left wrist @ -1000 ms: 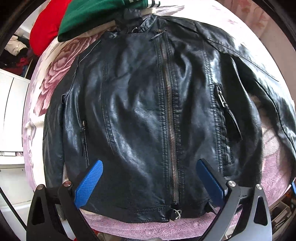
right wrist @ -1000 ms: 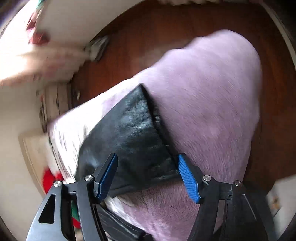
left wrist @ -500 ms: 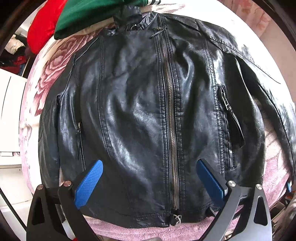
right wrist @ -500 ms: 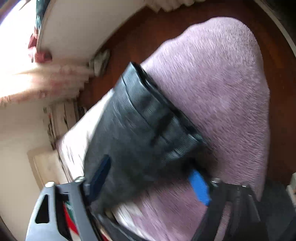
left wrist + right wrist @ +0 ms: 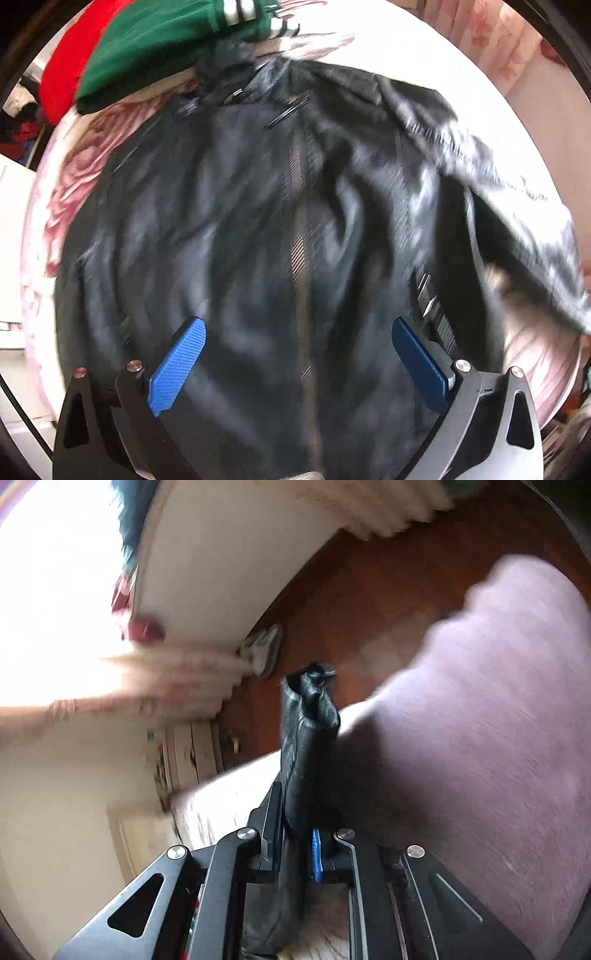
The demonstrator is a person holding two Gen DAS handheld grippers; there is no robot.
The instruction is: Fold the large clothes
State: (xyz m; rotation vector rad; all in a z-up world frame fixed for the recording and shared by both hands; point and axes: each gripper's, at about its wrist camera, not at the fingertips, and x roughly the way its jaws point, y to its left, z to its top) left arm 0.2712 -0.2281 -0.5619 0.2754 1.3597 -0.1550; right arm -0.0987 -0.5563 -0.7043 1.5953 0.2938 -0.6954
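A black leather jacket (image 5: 258, 229) lies front up on a pink flowered bed cover (image 5: 74, 177), its zip running down the middle. My left gripper (image 5: 299, 354) is open and hovers over the jacket's lower front. The jacket's right sleeve (image 5: 517, 221) is lifted off the bed at the right. In the right wrist view my right gripper (image 5: 297, 845) is shut on the black sleeve cuff (image 5: 306, 734), which stands up between the fingers above the purple bed cover (image 5: 480, 738).
A green garment (image 5: 166, 40) and a red one (image 5: 70, 66) lie at the jacket's collar end. White furniture (image 5: 11, 258) stands left of the bed. The right wrist view shows a brown wooden floor (image 5: 369, 602), a white wall and curtains.
My right gripper closed on the sleeve cuff and lifted it off the bed. The sleeve now rises at the right of the left wrist view. My left gripper moved closer over the jacket.
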